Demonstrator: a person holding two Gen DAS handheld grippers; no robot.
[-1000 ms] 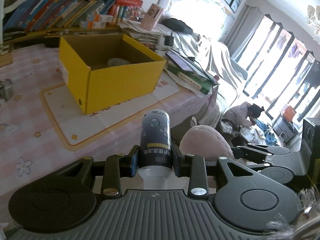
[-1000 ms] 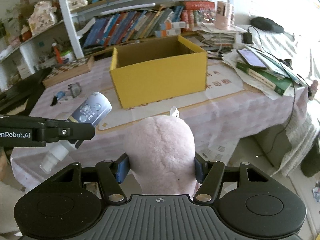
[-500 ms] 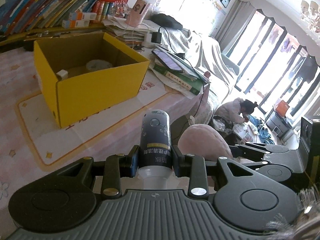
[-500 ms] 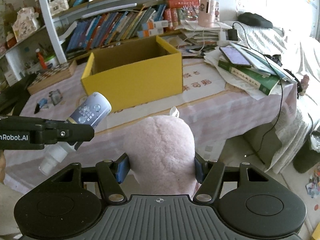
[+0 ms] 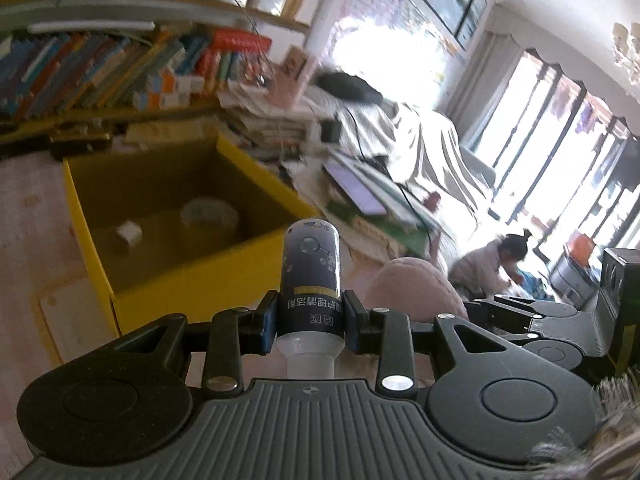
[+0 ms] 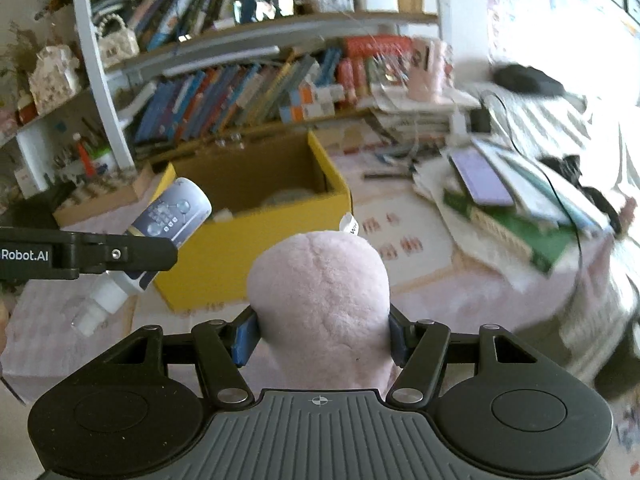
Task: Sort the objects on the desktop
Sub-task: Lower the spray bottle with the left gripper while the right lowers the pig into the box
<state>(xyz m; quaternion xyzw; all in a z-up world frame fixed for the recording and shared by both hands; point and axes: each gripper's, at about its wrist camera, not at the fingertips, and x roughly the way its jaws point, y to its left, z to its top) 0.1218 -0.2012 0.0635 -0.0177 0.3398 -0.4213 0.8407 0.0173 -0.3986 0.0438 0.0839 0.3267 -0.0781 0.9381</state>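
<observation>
Both tongs are loaded, left tongs (image 5: 310, 320) clamping a bottle (image 5: 310, 276), right tongs (image 6: 318, 332) a plush toy (image 6: 320, 300), near the yellow box (image 6: 248, 240).

We see a navy-blue spray bottle (image 5: 310, 276) with a yellow band, white lettering and a clear cap; a pale pink plush toy (image 6: 320, 300); a bright yellow cardboard box (image 6: 256, 240), brown inside; a pink-and-white checked tablecloth (image 6: 460, 292); a green book (image 6: 532, 240); black grippers with blue pads (image 6: 242, 340).
</observation>
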